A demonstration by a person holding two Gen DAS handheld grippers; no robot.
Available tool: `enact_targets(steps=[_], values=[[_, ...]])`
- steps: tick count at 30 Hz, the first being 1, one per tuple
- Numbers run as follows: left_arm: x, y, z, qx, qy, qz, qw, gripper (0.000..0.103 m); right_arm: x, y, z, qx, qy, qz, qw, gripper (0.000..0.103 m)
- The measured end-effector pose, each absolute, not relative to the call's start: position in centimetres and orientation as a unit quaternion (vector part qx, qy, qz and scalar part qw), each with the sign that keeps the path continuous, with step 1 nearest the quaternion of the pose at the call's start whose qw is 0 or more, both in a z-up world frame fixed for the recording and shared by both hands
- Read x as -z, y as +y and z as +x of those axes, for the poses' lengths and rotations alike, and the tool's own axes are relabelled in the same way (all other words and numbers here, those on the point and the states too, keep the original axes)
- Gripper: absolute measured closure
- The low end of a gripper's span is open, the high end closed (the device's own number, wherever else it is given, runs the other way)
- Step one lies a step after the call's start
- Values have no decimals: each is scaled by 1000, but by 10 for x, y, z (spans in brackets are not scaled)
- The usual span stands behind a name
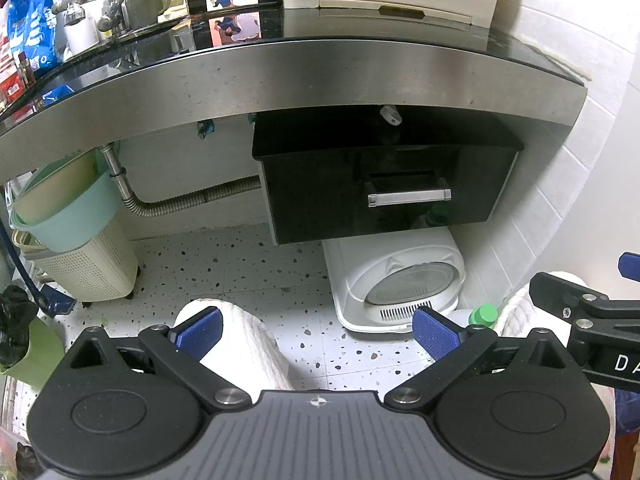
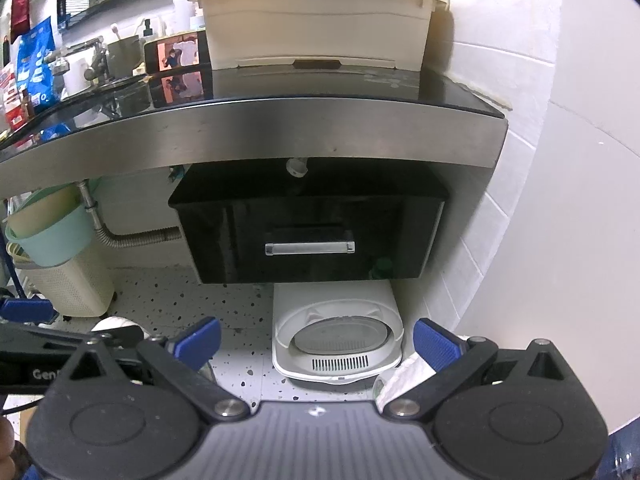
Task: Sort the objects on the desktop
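Two grippers: left gripper (image 1: 316, 330) and right gripper (image 2: 316, 342), ribbed blue pads spread apart, holding nothing.
One drawer (image 2: 310, 226): glossy black, metal bar handle, below counter.
One counter (image 2: 280, 128): dark glossy top, brushed steel edge.
One phone (image 2: 176, 54): propped upright, lit, beside one cream storage box (image 2: 316, 36).

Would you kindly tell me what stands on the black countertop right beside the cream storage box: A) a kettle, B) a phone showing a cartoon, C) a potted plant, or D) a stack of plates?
B: a phone with a cartoon on its screen stands propped next to the cream storage box on the countertop.
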State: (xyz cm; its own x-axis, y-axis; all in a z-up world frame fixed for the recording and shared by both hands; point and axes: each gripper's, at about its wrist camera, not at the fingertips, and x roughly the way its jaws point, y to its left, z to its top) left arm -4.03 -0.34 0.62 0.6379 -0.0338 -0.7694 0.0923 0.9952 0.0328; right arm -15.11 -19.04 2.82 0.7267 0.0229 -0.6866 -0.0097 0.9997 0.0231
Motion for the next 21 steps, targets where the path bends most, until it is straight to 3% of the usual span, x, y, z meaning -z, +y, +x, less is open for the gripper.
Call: enact_targets(steps=[21], values=[[-5, -5, -39, 36, 426, 35, 903, 1, -28, -190, -150, -8, 371, 8, 929, 0]])
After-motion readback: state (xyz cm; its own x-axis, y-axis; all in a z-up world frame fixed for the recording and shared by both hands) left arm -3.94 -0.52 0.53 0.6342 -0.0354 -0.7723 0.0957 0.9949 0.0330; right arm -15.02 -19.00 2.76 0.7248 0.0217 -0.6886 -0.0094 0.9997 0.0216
